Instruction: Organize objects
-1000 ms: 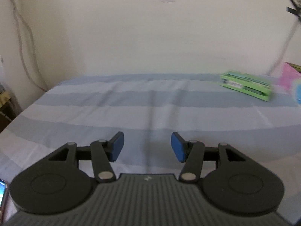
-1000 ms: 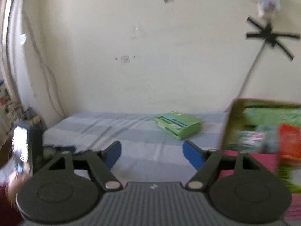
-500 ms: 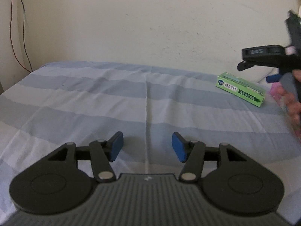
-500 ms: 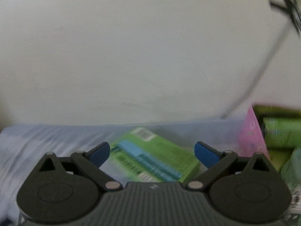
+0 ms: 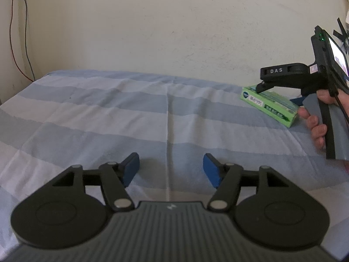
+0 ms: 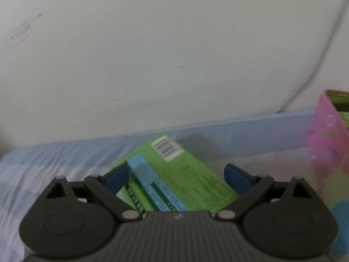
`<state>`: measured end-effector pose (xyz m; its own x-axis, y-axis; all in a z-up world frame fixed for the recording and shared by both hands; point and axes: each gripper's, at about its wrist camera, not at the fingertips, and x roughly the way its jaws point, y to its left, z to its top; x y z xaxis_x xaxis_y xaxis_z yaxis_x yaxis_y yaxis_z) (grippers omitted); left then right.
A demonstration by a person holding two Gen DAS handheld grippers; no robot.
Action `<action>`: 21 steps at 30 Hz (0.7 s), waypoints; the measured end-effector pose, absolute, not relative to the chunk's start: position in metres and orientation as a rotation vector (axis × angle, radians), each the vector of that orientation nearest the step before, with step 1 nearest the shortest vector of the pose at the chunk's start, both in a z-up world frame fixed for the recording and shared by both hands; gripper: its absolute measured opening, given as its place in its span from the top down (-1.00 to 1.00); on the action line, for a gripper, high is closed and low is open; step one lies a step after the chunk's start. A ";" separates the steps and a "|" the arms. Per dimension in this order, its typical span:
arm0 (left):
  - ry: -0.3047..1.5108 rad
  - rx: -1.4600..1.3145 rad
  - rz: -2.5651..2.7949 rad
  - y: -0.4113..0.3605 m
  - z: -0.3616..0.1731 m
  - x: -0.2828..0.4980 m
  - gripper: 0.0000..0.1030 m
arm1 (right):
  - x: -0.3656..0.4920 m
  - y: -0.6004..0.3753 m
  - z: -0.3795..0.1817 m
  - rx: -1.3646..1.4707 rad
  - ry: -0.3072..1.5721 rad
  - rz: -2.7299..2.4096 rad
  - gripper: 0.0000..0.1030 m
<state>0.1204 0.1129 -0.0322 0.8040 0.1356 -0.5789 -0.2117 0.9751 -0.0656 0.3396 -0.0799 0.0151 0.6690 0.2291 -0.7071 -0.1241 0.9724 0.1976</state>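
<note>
Reaching for the pickup, you've got the right gripper spread wide, straddling the green box on the striped sheet, pads not touching it yet. Next, square up and squeeze across it; the pink bin at 3 o'clock looks like its home. Your left gripper, just opened a bit, hangs empty.

bed: blue-and-white striped sheet | wall: cream plaster (scuffed) | far left: red and dark hanging cables
</note>
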 end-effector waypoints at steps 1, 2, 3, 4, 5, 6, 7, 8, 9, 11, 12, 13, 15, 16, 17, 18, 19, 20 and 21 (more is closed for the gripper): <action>0.609 -0.130 0.186 0.113 -0.032 0.121 -0.31 | 0.337 -0.078 0.015 0.131 0.816 0.219 -0.89; 0.609 -0.131 0.184 0.114 -0.032 0.121 -0.31 | 0.334 -0.076 0.016 0.127 0.817 0.238 -0.87; 0.609 -0.132 0.184 0.114 -0.032 0.120 -0.31 | 0.330 -0.074 0.016 0.122 0.819 0.257 -0.84; 0.609 -0.133 0.183 0.114 -0.032 0.120 -0.32 | 0.326 -0.072 0.016 0.118 0.820 0.274 -0.83; 0.609 -0.134 0.182 0.114 -0.032 0.120 -0.32 | 0.321 -0.070 0.016 0.113 0.824 0.293 -0.81; 0.609 -0.136 0.182 0.114 -0.032 0.120 -0.32 | 0.316 -0.068 0.016 0.106 0.826 0.314 -0.81; 0.609 -0.137 0.182 0.115 -0.032 0.120 -0.32 | 0.313 -0.067 0.016 0.098 0.824 0.338 -0.81; 0.608 -0.139 0.182 0.115 -0.031 0.120 -0.32 | 0.307 -0.064 0.016 0.087 0.823 0.362 -0.81; 0.608 -0.141 0.184 0.115 -0.031 0.119 -0.33 | 0.300 -0.061 0.016 0.075 0.820 0.390 -0.81; 0.608 -0.147 0.188 0.116 -0.031 0.119 -0.34 | 0.287 -0.055 0.016 0.048 0.814 0.439 -0.81; 0.609 -0.151 0.190 0.116 -0.030 0.119 -0.35 | 0.280 -0.052 0.016 0.033 0.810 0.464 -0.81; 0.609 -0.155 0.194 0.117 -0.030 0.118 -0.35 | 0.275 -0.049 0.016 0.022 0.806 0.479 -0.81; 0.608 -0.169 0.201 0.119 -0.030 0.117 -0.36 | 0.268 -0.045 0.018 0.009 0.794 0.490 -0.80; 0.608 -0.176 0.206 0.119 -0.029 0.116 -0.36 | 0.266 -0.044 0.020 0.016 0.787 0.492 -0.81; 0.608 -0.183 0.210 0.121 -0.029 0.115 -0.36 | 0.274 -0.043 0.023 0.030 0.783 0.497 -0.85; 0.606 -0.191 0.217 0.122 -0.028 0.115 -0.36 | 0.271 -0.045 0.024 0.049 0.778 0.504 -0.91; 0.605 -0.200 0.224 0.124 -0.028 0.114 -0.36 | 0.260 -0.050 0.028 0.060 0.773 0.504 -0.93; 0.603 -0.210 0.231 0.126 -0.027 0.113 -0.36 | 0.261 -0.050 0.027 0.063 0.768 0.506 -0.93; 0.602 -0.224 0.238 0.129 -0.027 0.113 -0.36 | 0.255 -0.047 0.028 0.060 0.769 0.509 -0.94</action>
<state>0.1128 0.1287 -0.0266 0.7987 0.1546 -0.5816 -0.2844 0.9486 -0.1385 0.2551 -0.0469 0.0280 0.6042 0.4611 -0.6498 -0.4182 0.8777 0.2339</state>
